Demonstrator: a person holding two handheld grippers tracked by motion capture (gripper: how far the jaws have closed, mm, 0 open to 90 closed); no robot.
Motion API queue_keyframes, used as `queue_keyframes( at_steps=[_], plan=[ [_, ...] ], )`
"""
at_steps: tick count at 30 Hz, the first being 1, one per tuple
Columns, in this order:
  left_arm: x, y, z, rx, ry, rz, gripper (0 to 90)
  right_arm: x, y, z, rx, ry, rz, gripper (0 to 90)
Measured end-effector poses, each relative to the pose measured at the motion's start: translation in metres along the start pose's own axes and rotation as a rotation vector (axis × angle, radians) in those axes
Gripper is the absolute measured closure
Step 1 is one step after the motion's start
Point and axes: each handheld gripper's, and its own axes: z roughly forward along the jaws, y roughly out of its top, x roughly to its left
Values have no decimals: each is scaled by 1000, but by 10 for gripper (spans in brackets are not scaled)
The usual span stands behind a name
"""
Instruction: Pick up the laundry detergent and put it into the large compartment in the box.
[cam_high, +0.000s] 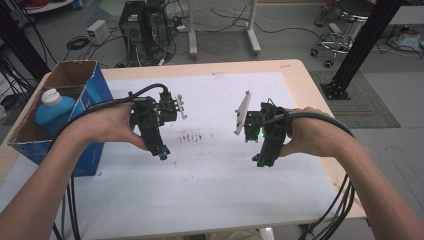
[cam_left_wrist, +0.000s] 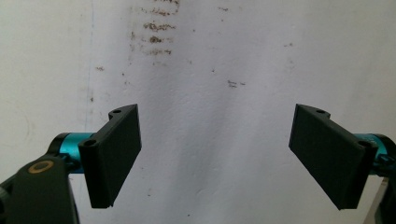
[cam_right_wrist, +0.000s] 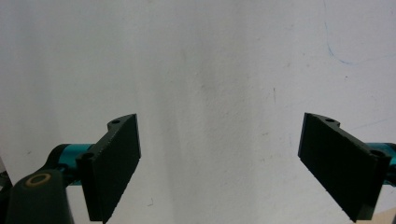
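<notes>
Grippers are what the hands work with at this moment, and both hang over the white sheet (cam_high: 220, 170) that covers the table (cam_high: 310, 85). Left gripper (cam_left_wrist: 215, 154) has its two black jaws spread wide with nothing between them; beneath the gap lies bare sheet, and a patch of brown smudges (cam_left_wrist: 156, 28) sits toward 11 o'clock from it. Right gripper (cam_right_wrist: 219, 163) is likewise spread wide and empty, above plain white sheet, with a thin blue pen line (cam_right_wrist: 334, 46) toward 1 o'clock.

From above, the left gripper (cam_high: 162, 151) sits at about 9 o'clock from the table's middle, held in the left hand (cam_high: 107, 125). The right gripper (cam_high: 260, 161) is at about 3 o'clock, in the right hand (cam_high: 312, 132). The two are well apart, the smudges (cam_high: 190, 136) between them.

A blue cardboard box (cam_high: 95, 95) stands at the table's 9 o'clock edge, with a blue bottle (cam_high: 54, 111) inside it.
</notes>
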Motion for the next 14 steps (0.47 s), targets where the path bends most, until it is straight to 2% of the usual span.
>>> queue_keyframes(
  at_steps=[8,14],
  plan=[
    [3,-2,0,-4,-5,-6,169,1,3,2,10,8,12,123],
    [4,-5,-2,-32,3,-14,170,-4,4,2,-14,-5,2,123]
  ],
)
